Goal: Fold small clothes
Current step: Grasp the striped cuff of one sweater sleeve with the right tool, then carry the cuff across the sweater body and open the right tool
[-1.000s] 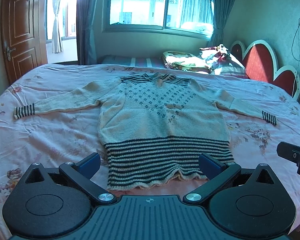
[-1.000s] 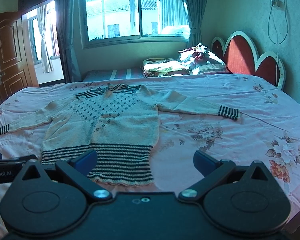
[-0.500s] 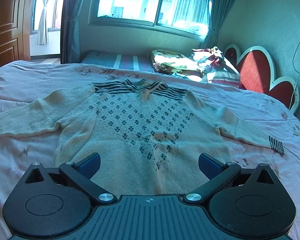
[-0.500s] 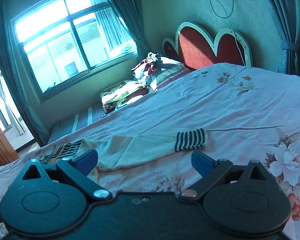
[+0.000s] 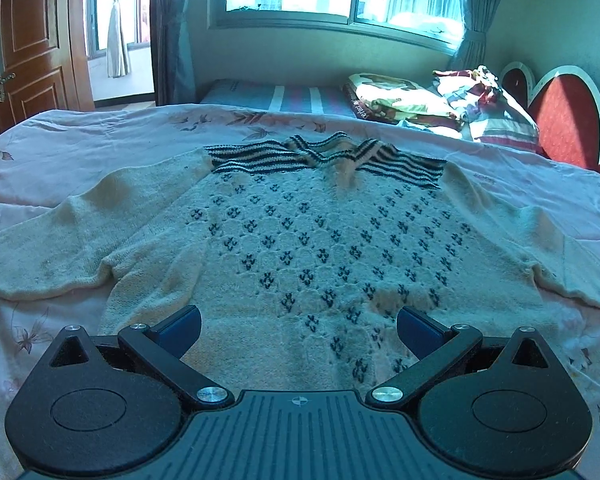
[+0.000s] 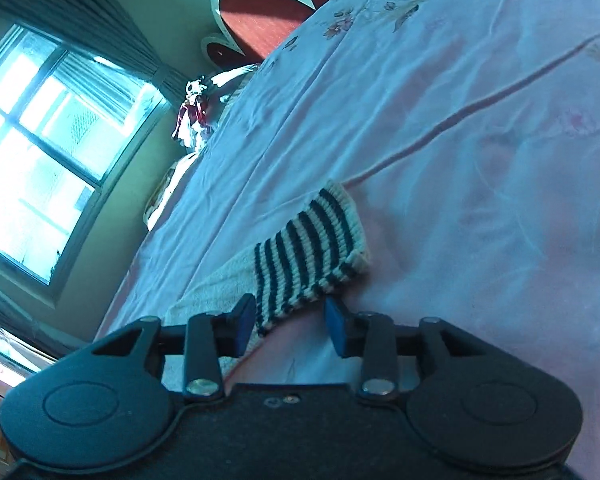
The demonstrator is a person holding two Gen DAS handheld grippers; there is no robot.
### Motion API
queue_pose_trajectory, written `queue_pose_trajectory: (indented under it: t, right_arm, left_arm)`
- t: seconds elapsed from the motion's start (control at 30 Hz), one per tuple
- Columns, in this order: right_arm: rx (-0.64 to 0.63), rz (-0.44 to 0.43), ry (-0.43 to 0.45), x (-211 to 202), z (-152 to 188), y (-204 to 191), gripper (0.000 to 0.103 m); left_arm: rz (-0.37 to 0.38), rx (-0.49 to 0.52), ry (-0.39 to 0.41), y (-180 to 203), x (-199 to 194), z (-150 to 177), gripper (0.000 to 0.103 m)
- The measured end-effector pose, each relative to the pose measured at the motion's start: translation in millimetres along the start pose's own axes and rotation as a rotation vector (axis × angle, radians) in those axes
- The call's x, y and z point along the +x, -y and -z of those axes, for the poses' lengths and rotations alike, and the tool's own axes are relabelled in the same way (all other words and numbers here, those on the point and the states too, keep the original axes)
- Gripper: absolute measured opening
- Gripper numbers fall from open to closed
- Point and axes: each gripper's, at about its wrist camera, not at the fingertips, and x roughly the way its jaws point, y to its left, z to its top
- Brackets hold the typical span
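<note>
Grippers over a sweater spread on the bed

Fingers of the right gripper point(image 6: 290, 322) are closing around the striped cuff point(image 6: 308, 254) of the sweater's sleeve. The cuff's near corner is lying between the two blue pads, the left pad point(image 6: 244, 320) sitting at the fabric's edge and the other standing just clear of it, so the pads are not yet pressing the knit. Beyond the fingertips the cuff is running away and to the right across the pink floral bedsheet point(image 6: 480, 140), while the cream sleeve point(image 6: 216, 284) is trailing off to the left of the tool. Farther out, the red headboard point(image 6: 260, 20) and the window point(image 6: 32, 152) are appearing tilted, since this view is rolled.

Jaws of the left gripper point(image 5: 298, 330) are standing wide apart and holding nothing. Directly under and ahead of them the sweater point(image 5: 320, 240) is lying flat, its dotted chest stretching forward to the striped collar point(image 5: 324, 156), with sleeves spreading out to either side. Past the collar, folded bedding point(image 5: 420, 100) is sitting to the right near the headboard, and a wooden door point(image 5: 28, 40) is standing far left.
</note>
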Motion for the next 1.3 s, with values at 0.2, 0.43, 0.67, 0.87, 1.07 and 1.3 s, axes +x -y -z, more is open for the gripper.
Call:
queue_pose_trajectory:
  t: [0.2, 0.43, 0.67, 0.87, 1.07, 1.3]
  right_arm:
    - [-0.016, 0.067, 0.014, 11, -9, -3, 0.018]
    - [-0.313, 0.115, 0.037, 13, -5, -56, 0.006]
    - [-0.638, -0.091, -0.06, 28, 72, -166, 0.006]
    - [-0.734, -0.253, -0.226, 48, 158, -227, 0.006]
    - [-0.857, -0.37, -0.378, 53, 238, -263, 0.006]
    - [-0.998, -0.412, -0.426, 45, 290, -268, 0.012]
  left_arm:
    - [-0.011, -0.036, -0.011, -9, 21, -5, 0.103]
    - [-0.026, -0.106, -0.067, -41, 32, -9, 0.103]
    - [-0.089, -0.18, -0.059, -94, 26, -4, 0.103]
    - [-0.138, -0.232, -0.044, -129, 8, 3, 0.103]
    - [-0.161, -0.293, -0.022, -154, -6, 10, 0.103]
    - [-0.108, -0.356, -0.013, -163, -6, 7, 0.103]
